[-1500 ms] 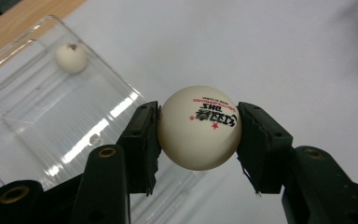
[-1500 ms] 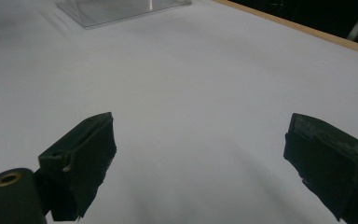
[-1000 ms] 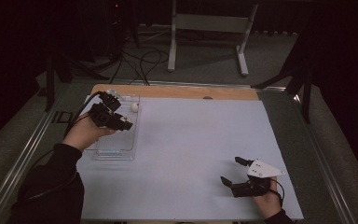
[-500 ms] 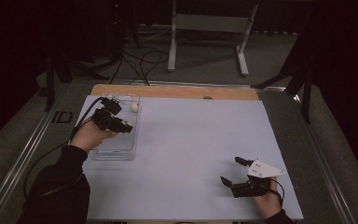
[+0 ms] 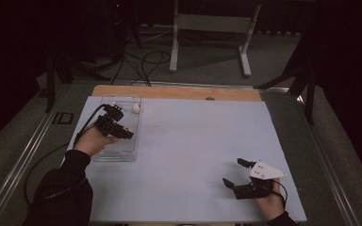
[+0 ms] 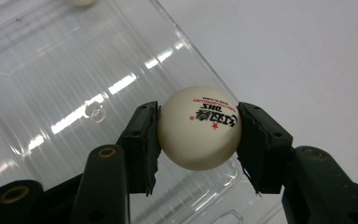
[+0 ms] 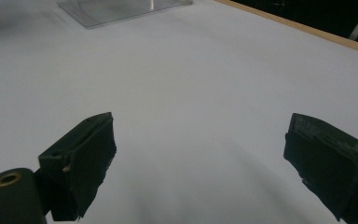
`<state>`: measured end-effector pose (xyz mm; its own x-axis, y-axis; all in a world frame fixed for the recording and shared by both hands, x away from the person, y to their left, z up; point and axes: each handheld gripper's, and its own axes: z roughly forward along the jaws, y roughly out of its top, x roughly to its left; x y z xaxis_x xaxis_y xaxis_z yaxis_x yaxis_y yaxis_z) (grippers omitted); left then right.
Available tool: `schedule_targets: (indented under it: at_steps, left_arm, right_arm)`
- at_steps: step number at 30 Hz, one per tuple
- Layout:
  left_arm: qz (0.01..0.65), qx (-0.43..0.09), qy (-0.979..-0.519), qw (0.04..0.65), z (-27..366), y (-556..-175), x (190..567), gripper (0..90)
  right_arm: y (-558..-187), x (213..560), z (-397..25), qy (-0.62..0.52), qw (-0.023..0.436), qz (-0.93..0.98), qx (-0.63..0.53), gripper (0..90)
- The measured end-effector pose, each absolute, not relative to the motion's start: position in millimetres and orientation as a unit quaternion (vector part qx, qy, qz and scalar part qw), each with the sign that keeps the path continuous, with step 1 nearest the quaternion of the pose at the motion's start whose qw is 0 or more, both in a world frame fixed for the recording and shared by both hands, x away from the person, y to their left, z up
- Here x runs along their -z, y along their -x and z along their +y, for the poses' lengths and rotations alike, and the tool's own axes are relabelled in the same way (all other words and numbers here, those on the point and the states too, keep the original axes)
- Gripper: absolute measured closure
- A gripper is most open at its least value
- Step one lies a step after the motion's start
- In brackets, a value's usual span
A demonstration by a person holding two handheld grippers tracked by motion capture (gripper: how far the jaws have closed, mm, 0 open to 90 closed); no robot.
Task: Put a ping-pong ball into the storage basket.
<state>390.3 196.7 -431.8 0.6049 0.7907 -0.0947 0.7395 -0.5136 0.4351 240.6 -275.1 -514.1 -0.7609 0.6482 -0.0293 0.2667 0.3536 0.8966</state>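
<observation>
A white ping-pong ball point(image 6: 199, 126) with red and black print sits clamped between the two black jaws of my left gripper point(image 6: 198, 133), held above the right edge of a clear plastic tray point(image 6: 65, 79). From above, my left gripper point(image 5: 122, 133) hangs over that tray point(image 5: 122, 153) at the table's left. A second white ball point(image 5: 135, 108) lies in the tray's far end, also seen as the ball point(image 6: 80, 2) at the top edge. My right gripper point(image 5: 234, 175) rests open near the front right, its jaws wide apart over bare table point(image 7: 200, 154).
The table is covered by a pale blue-white sheet point(image 5: 198, 141) with a wooden strip point(image 5: 174, 92) along its far edge. A metal stand point(image 5: 212, 28) and cables lie on the floor beyond. The tray's corner point(image 7: 116, 9) lies far off in the right gripper view.
My left gripper has drawn back toward the person and slightly right over the tray, carrying the ball. The right gripper has not moved.
</observation>
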Motion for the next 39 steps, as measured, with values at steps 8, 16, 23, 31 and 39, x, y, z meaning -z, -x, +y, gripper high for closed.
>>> schedule_targets:
  at_steps: [8, 16, 23, 31, 39]
  left_arm:
    - [0.444, -0.050, -0.867, 0.218, 198.4, -391.6, 443.2, 52.1]
    - [0.448, -0.058, -0.870, 0.200, 196.0, -390.9, 450.2, 52.1]
    - [0.449, -0.051, -0.872, 0.190, 192.2, -393.6, 455.9, 52.1]
    - [0.456, -0.043, -0.871, 0.180, 191.7, -397.0, 463.0, 52.0]
    - [0.471, -0.041, -0.862, 0.180, 192.6, -400.3, 466.6, 51.6]
  right_arm:
    - [-240.8, 514.7, -275.2, -0.285, 0.194, 0.800, -0.491, 8.7]
    - [-240.6, 514.7, -274.8, -0.286, 0.193, 0.800, -0.491, 8.7]
    - [-240.7, 514.8, -275.1, -0.287, 0.191, 0.800, -0.490, 8.7]
    - [-240.7, 514.9, -274.7, -0.284, 0.192, 0.801, -0.491, 8.7]
    - [-240.9, 515.1, -274.9, -0.283, 0.191, 0.802, -0.490, 8.7]
